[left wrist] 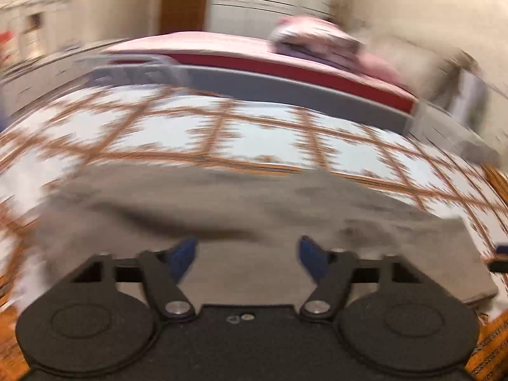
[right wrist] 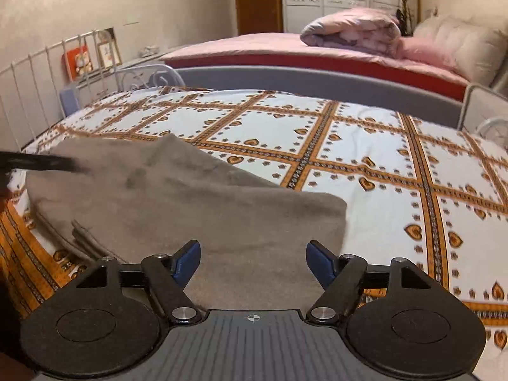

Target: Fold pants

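The grey-brown pants (right wrist: 197,203) lie folded in layers on the patterned bedspread (right wrist: 381,165). My right gripper (right wrist: 253,262) is open and empty, just above the near part of the pants. In the blurred left wrist view the pants (left wrist: 241,216) fill the lower middle, and my left gripper (left wrist: 247,255) is open and empty over them. A blurred dark bar, the left gripper (right wrist: 41,162), shows at the left edge of the right wrist view over the pants' far left part. The right gripper's tip (left wrist: 500,258) peeks in at the right edge of the left wrist view.
A white metal bed rail (right wrist: 47,63) runs along the left side. A grey bed frame edge (right wrist: 301,79) borders the far side, with a pink bed (right wrist: 254,44), a rolled quilt (right wrist: 349,28) and a pillow (right wrist: 460,47) behind it.
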Available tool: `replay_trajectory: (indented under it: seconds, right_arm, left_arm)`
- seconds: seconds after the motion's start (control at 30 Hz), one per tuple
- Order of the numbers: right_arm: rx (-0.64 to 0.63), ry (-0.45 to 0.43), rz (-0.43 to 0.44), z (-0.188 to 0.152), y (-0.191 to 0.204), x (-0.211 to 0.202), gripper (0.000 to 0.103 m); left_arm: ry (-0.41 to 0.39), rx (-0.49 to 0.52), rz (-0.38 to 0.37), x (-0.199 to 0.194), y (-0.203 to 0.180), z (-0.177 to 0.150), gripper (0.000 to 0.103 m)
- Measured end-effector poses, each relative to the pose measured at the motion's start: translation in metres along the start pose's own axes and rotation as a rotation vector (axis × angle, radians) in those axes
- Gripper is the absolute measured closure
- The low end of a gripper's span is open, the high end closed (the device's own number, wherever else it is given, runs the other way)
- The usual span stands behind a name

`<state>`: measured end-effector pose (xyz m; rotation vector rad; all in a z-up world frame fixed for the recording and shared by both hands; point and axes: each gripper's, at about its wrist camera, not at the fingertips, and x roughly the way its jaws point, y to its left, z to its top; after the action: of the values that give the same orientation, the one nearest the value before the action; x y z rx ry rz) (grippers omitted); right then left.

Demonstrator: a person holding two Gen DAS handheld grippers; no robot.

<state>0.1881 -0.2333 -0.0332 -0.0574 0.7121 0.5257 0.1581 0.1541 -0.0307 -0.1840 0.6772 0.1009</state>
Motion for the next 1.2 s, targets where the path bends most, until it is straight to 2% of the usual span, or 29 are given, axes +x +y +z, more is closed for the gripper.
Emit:
replay_trajectory:
  seconds: [0.1,0.2,0.37,0.53,0.6,0.67,0.73,0.8,0.9,0.97,1.03,1.1,1.2]
  right_arm:
    - [0.036,0.026,0.001,0.001,-0.003,0.006,0.029]
    - [0.052,0.032,0.011,0.002,0.000,0.008,0.029]
    - [0.053,0.017,0.001,-0.003,0.012,0.006,0.029]
    - [0.065,0.015,-0.106,-0.013,0.014,0.013,0.029]
    - [0.078,0.009,-0.147,-0.013,0.010,0.016,0.029]
    - [0.103,-0.004,-0.147,-0.011,0.005,0.018,0.029]
    - [0.116,-0.011,-0.146,-0.010,0.003,0.019,0.029]
    - [0.121,-0.005,-0.140,-0.010,0.002,0.021,0.029]
    - [0.103,0.054,-0.154,-0.012,0.002,0.035,0.029]
    - [0.043,0.105,-0.169,-0.018,0.007,0.049,0.028]
    - [-0.014,0.101,-0.197,-0.018,0.011,0.052,0.024]
    - [0.019,0.098,-0.186,-0.014,0.008,0.046,0.024]
    - [0.055,0.035,-0.169,-0.010,-0.002,0.025,0.024]
  left_arm:
    - [-0.002,-0.151,0.097,-0.017,0.057,-0.011,0.059]
    - [0.001,-0.277,0.118,-0.023,0.097,-0.017,0.060]
    - [0.080,-0.379,0.109,0.001,0.125,-0.018,0.062]
    - [0.096,-0.490,0.052,0.021,0.144,-0.025,0.050]
    - [0.066,-0.522,0.028,0.026,0.152,-0.031,0.043]
    - [0.028,-0.516,0.016,0.029,0.153,-0.037,0.041]
    - [-0.005,-0.487,0.018,0.030,0.150,-0.043,0.046]
    - [-0.034,-0.483,0.017,0.025,0.149,-0.045,0.066]
    - [-0.072,-0.428,0.024,0.015,0.141,-0.043,0.075]
    - [-0.090,-0.418,0.026,0.011,0.137,-0.039,0.077]
    - [-0.104,-0.415,0.019,0.004,0.134,-0.031,0.080]
    - [-0.117,-0.399,0.009,-0.004,0.126,-0.020,0.083]
    - [-0.178,-0.273,-0.011,-0.027,0.098,-0.002,0.084]
